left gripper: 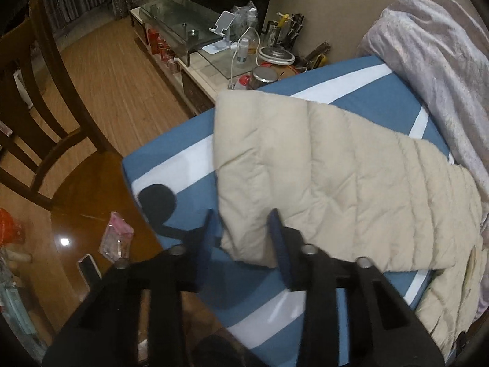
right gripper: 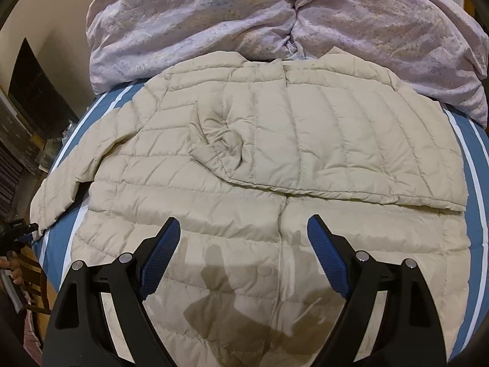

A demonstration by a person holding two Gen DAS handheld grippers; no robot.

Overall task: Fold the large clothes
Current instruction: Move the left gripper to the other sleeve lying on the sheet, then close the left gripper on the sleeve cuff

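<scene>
Blue bed cover (left gripper: 351, 88) with white stripes underneath everything, crumpled pale lilac duvet (right gripper: 214, 15) heaped at the far side, beyond both pairs of jaws.

Cream quilted jacket (right gripper: 244, 183) spread flat on the bed, front up, collar toward the duvet.

Seen over the right gripper (right gripper: 244, 232):
- Jaws wide apart, blue pads bare, nothing between them.
- Hanging over the lower front of the jacket, centre seam running up between the 2 fingers.
- Dark shadow of the gripper on the fabric just below the jaws.
- Ahead of the jaws, 1 sleeve folded in across the chest, cuff bunched near the middle.
- Off to the left of the jaws, the other sleeve (right gripper: 64, 171) stretched out toward the bed's edge.

Seen over the left gripper (left gripper: 244, 232):
- Pointing steeply down at the end of that outstretched sleeve.
- Jaws narrow, cuff corner lying between the 2 fingers.
- Left finger just beside the sleeve's edge, right finger over the fabric; cannot tell whether the pads actually press on it.
- Rest of the sleeve running away ahead and to the right of the jaws.

Left of these jaws, past the bed's edge:
- glossy wooden table (left gripper: 91, 202)
- small pink packet (left gripper: 117, 238) on it
- wooden chair (left gripper: 45, 91) farther out

Far ahead, low glass-topped stand (left gripper: 183, 30) crowded with bottles and tins.
</scene>
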